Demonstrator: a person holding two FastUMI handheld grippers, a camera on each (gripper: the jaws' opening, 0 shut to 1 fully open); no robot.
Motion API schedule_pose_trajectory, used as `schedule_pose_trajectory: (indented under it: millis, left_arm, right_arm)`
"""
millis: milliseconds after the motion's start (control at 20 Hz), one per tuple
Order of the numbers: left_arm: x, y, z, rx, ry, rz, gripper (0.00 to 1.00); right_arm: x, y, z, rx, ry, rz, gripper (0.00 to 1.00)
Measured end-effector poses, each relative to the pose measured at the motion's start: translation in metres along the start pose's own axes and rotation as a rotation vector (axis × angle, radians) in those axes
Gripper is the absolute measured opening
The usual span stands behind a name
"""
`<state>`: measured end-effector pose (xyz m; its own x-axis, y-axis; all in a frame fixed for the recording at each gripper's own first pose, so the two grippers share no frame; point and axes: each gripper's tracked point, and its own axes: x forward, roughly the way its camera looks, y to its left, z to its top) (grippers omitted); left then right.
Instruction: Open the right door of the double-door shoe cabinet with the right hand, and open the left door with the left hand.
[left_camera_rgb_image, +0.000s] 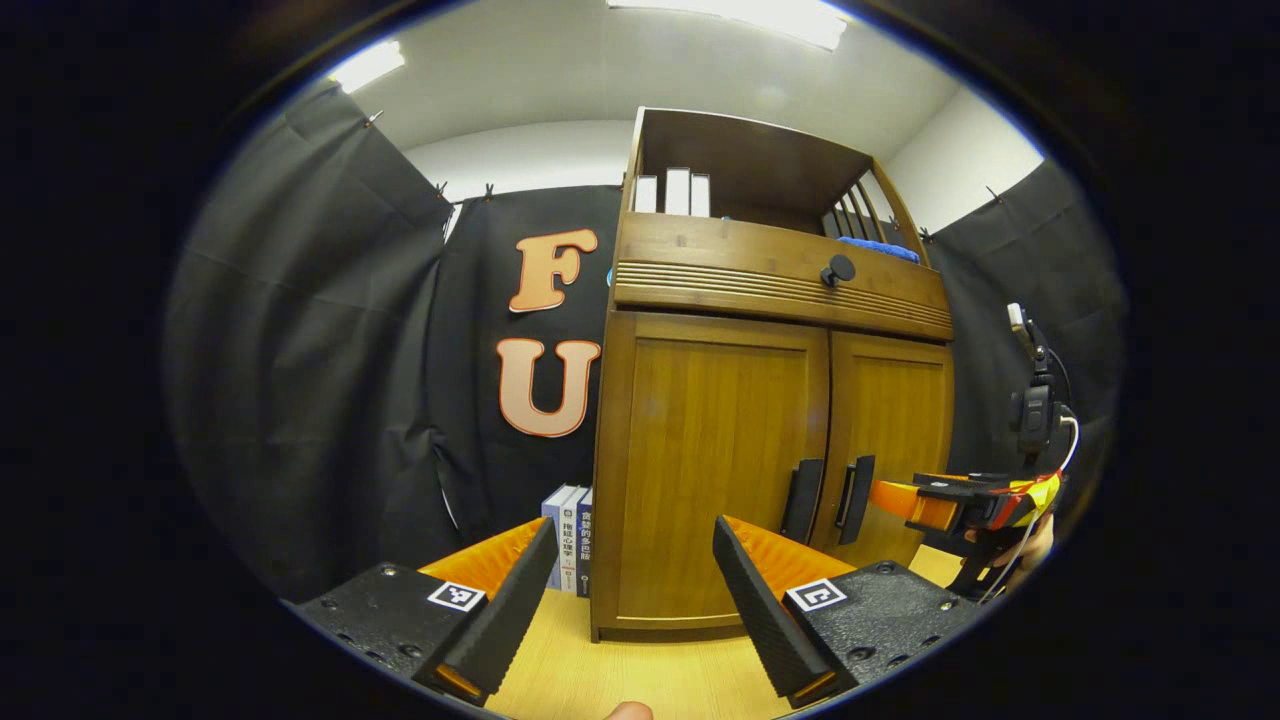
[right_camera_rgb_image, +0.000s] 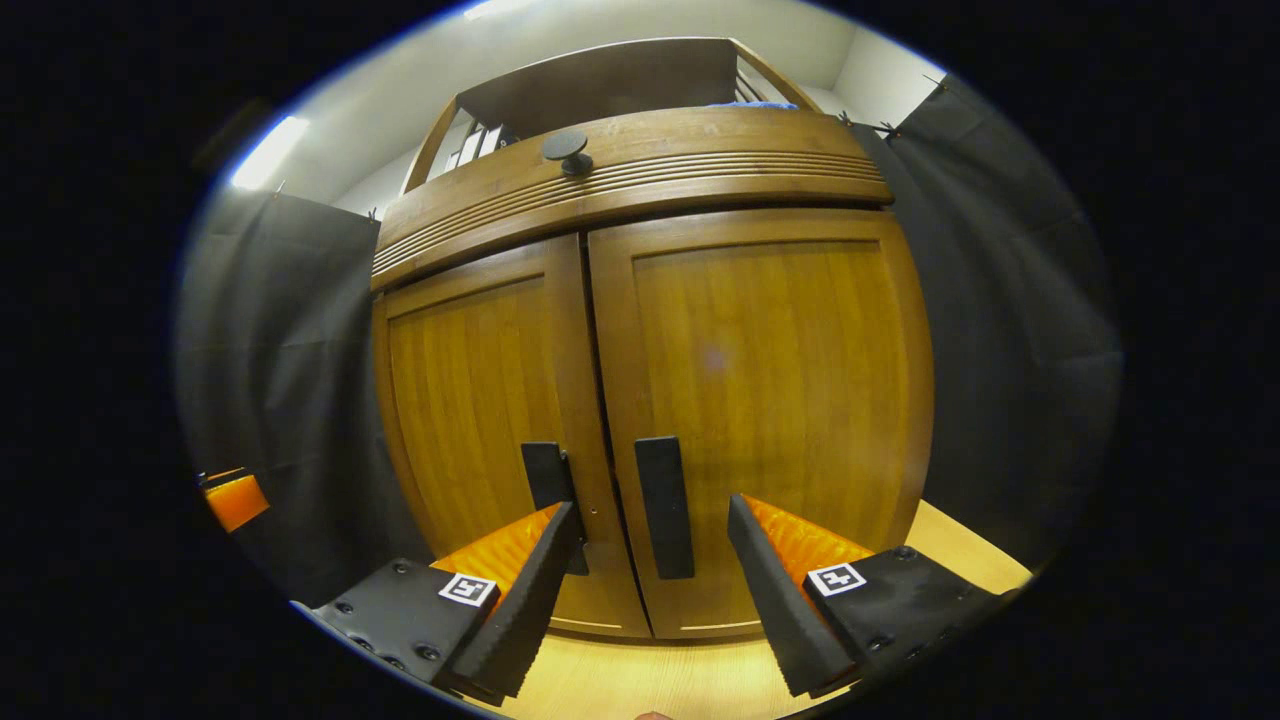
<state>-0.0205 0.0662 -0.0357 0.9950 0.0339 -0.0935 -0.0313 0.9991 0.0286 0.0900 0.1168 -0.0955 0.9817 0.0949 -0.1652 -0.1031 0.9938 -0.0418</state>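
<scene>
Both doors shut on the shoe cabinet (right_camera_rgb_image: 650, 330), which stands on the pale wooden desk (left_camera_rgb_image: 620, 680), back against the black cloth wall. In the right gripper view the right tool (right_camera_rgb_image: 650, 590) is up close, fingers spread wide and empty, framing the right door's handle (right_camera_rgb_image: 665, 505); that dark vertical handle sits between the two fingers but neither one touches it. The left door's handle (right_camera_rgb_image: 548, 480) is just beside it, across the centre seam, partly behind a finger. In the left gripper view the left tool (left_camera_rgb_image: 632, 600) hangs farther back, spread open too, holding nothing, pointed at the left door (left_camera_rgb_image: 710, 460). The right door (left_camera_rgb_image: 890, 430) shows beyond, with the right tool reaching in toward the handles from the desk's right side. Up top, a round dark knob (left_camera_rgb_image: 838, 268) on the drawer front, white books (left_camera_rgb_image: 672, 192) on the open shelf, more books (left_camera_rgb_image: 568, 540) standing at the cabinet's left foot
</scene>
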Motion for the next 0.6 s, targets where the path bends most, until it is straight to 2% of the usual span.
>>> schedule_pose_trajectory:
  millis: [100, 150, 200, 350, 400, 500, 550, 600]
  left_arm:
    - [0.002, 0.009, -0.001, 0.003, 0.004, 0.022, 0.92]
    - [0.003, 0.011, -0.001, 0.002, 0.003, 0.024, 0.94]
    - [0.003, 0.012, -0.004, -0.002, 0.005, 0.022, 0.92]
    - [0.006, 0.016, -0.010, -0.016, 0.021, 0.010, 0.92]
    - [0.005, 0.020, -0.011, -0.015, 0.025, 0.015, 0.93]
    - [0.002, 0.025, -0.014, -0.009, 0.032, 0.028, 0.94]
    - [0.001, 0.026, -0.015, -0.007, 0.033, 0.028, 0.92]
    - [0.000, 0.027, -0.015, -0.005, 0.033, 0.026, 0.94]
  right_arm:
    - [0.009, -0.004, -0.001, -0.009, -0.009, -0.023, 0.92]
    - [0.013, -0.006, -0.002, -0.010, -0.008, -0.035, 0.98]
    - [0.018, -0.008, -0.004, -0.007, -0.004, -0.047, 0.98]
    - [0.032, -0.012, -0.010, -0.002, 0.013, -0.070, 1.00]
    - [0.036, -0.015, -0.012, -0.013, 0.018, -0.092, 0.89]
    - [0.044, -0.023, -0.009, -0.033, -0.003, -0.136, 0.88]
    - [0.050, -0.028, -0.009, -0.046, -0.006, -0.161, 0.87]
    - [0.055, -0.030, -0.009, -0.053, 0.000, -0.172, 0.87]
